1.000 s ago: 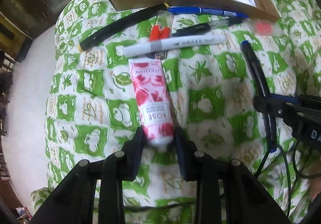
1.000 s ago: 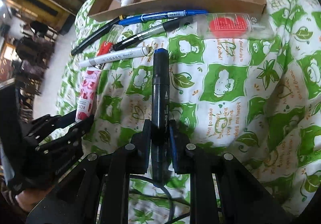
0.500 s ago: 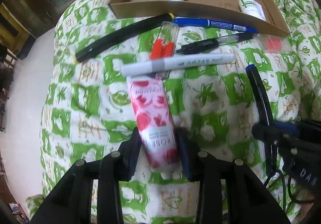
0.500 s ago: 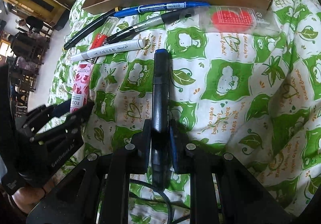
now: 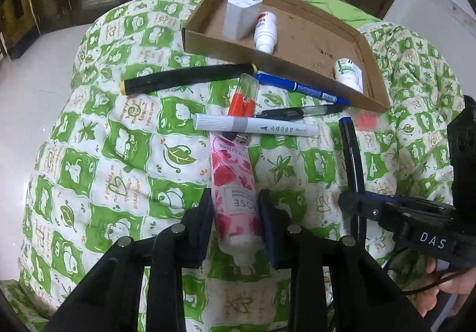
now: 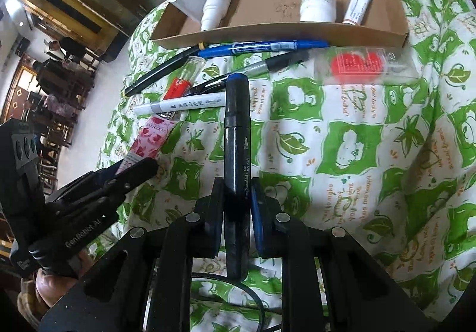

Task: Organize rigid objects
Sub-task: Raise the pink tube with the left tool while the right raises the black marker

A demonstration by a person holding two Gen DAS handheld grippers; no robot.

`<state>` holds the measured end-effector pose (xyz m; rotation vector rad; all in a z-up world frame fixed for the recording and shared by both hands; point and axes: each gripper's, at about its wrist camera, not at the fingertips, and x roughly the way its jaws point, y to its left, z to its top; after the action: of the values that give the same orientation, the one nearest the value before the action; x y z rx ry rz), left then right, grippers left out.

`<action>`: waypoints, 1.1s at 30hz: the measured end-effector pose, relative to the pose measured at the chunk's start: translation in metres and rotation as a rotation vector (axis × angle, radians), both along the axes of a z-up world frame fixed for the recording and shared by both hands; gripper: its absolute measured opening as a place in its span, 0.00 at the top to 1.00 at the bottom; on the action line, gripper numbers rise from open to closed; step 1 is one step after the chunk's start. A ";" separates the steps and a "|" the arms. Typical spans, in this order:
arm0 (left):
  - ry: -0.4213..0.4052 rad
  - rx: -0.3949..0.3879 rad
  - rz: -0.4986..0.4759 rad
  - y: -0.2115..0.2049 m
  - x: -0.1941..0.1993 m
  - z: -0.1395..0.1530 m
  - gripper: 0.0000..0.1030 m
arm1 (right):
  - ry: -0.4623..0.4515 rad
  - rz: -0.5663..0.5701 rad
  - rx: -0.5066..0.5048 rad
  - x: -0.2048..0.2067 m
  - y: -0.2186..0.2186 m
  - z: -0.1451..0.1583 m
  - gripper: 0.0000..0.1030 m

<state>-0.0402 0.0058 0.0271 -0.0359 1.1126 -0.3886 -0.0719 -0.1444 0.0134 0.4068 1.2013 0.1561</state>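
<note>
My left gripper had just been closing and clamped the pink hand-cream tube; my right gripper gripped the black art marker over the green quilt.

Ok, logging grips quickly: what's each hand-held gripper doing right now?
Left hand-held gripper: shut on the pink rose tube.
Right hand-held gripper: shut on the black marker.

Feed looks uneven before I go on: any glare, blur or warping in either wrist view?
Left wrist view: sharp on the pink floral rose hand-cream tube, fisheye bows the brown cardboard tray, pale floor glares. Right wrist view: black art marker with blue cap crisp, clear plastic packet with red contents hazy with sheen.
</note>
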 end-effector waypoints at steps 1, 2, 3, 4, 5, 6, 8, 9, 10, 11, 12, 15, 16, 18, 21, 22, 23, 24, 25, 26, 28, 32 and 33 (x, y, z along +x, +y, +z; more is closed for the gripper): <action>0.002 0.009 -0.004 -0.002 -0.003 0.001 0.71 | 0.004 -0.004 -0.001 0.000 0.000 -0.001 0.84; 0.009 0.018 -0.010 -0.003 -0.001 -0.002 0.71 | 0.007 -0.008 -0.005 0.001 -0.001 -0.002 0.84; 0.021 0.025 -0.013 -0.004 0.001 -0.007 0.71 | 0.010 -0.011 -0.013 0.002 -0.001 -0.003 0.84; 0.044 0.039 -0.011 -0.007 0.003 -0.013 0.71 | 0.013 -0.012 -0.017 0.001 -0.005 -0.004 0.84; 0.062 0.051 -0.007 -0.008 0.003 -0.018 0.71 | 0.018 -0.012 -0.027 0.000 -0.004 -0.004 0.84; 0.071 0.057 -0.006 -0.009 0.004 -0.020 0.71 | 0.030 -0.011 -0.042 -0.001 -0.003 -0.006 0.84; 0.064 0.072 -0.006 -0.012 0.003 -0.022 0.71 | 0.052 -0.010 -0.067 -0.002 -0.004 -0.012 0.84; 0.061 0.087 -0.011 -0.014 0.003 -0.023 0.71 | 0.058 -0.009 -0.075 -0.001 -0.004 -0.014 0.84; 0.058 0.102 -0.016 -0.016 0.003 -0.023 0.70 | 0.058 -0.007 -0.083 -0.001 -0.003 -0.015 0.84; 0.057 0.113 -0.020 -0.021 0.004 -0.025 0.70 | 0.057 -0.002 -0.094 0.000 -0.001 -0.014 0.84; 0.056 0.125 -0.024 -0.023 0.004 -0.025 0.70 | 0.056 0.002 -0.103 -0.003 -0.001 -0.015 0.84; 0.047 0.146 -0.031 -0.025 0.003 -0.028 0.70 | 0.053 0.011 -0.129 -0.004 0.005 -0.016 0.84; 0.047 0.147 -0.031 -0.025 0.003 -0.028 0.70 | 0.052 0.013 -0.135 -0.002 0.009 -0.017 0.84; 0.047 0.145 -0.031 -0.029 0.007 -0.029 0.70 | 0.049 0.015 -0.142 -0.001 0.015 -0.019 0.84; 0.039 0.141 -0.031 -0.031 0.005 -0.028 0.70 | 0.046 0.016 -0.144 0.000 0.014 -0.020 0.84; 0.033 0.137 -0.032 -0.026 0.004 -0.025 0.70 | 0.047 0.016 -0.144 0.000 0.013 -0.020 0.84; 0.029 0.132 -0.033 -0.026 0.003 -0.024 0.70 | 0.044 0.016 -0.145 0.000 0.014 -0.018 0.84; 0.023 0.125 -0.032 -0.025 0.002 -0.023 0.70 | 0.040 0.016 -0.144 -0.001 0.014 -0.017 0.84; 0.015 0.117 -0.030 -0.023 -0.001 -0.016 0.70 | 0.036 0.015 -0.143 -0.001 0.014 -0.016 0.84; 0.007 0.110 -0.030 -0.021 -0.002 -0.015 0.70 | 0.031 0.014 -0.140 -0.001 0.013 -0.015 0.84; -0.011 0.098 -0.028 -0.020 -0.005 -0.010 0.70 | 0.010 0.012 -0.130 -0.005 0.011 -0.010 0.84; -0.040 0.080 -0.027 -0.017 -0.010 -0.003 0.70 | -0.035 0.008 -0.105 -0.007 0.010 -0.001 0.84; -0.046 0.078 -0.027 -0.017 -0.011 -0.001 0.70 | -0.042 0.006 -0.100 -0.008 0.009 0.000 0.84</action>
<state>-0.0509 -0.0110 0.0258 0.0568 1.0825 -0.3686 -0.0795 -0.1349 0.0137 0.3111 1.1638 0.1093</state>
